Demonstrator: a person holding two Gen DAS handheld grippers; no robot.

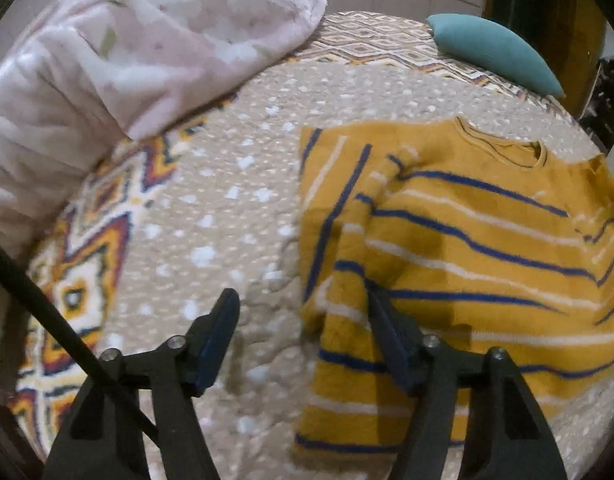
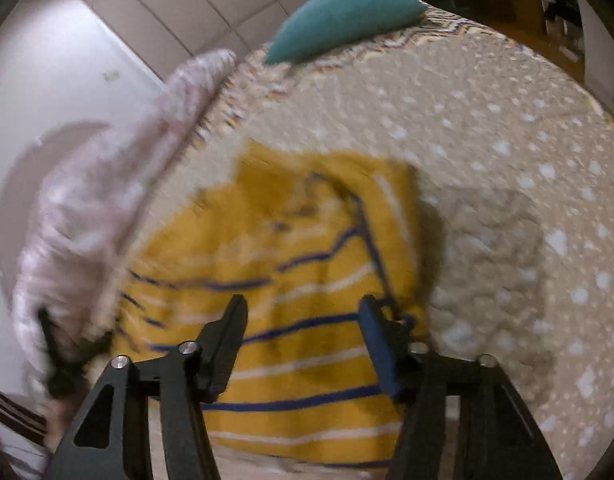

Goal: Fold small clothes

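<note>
A mustard-yellow sweater (image 1: 459,264) with blue and white stripes lies flat on the beige dotted bedspread (image 1: 227,200), its left side and sleeve folded inward over the body. My left gripper (image 1: 303,304) is open and empty above the sweater's left edge, with one finger over the bedspread and the other over the folded sleeve. In the right wrist view the sweater (image 2: 291,280) is blurred. My right gripper (image 2: 303,316) is open and empty, hovering over its lower striped part.
A pale pink blanket (image 1: 119,52) is heaped at the left of the bed; it also shows in the right wrist view (image 2: 107,208). A teal pillow (image 1: 495,52) lies at the far end, also seen from the right wrist (image 2: 343,16). Tiled wall behind.
</note>
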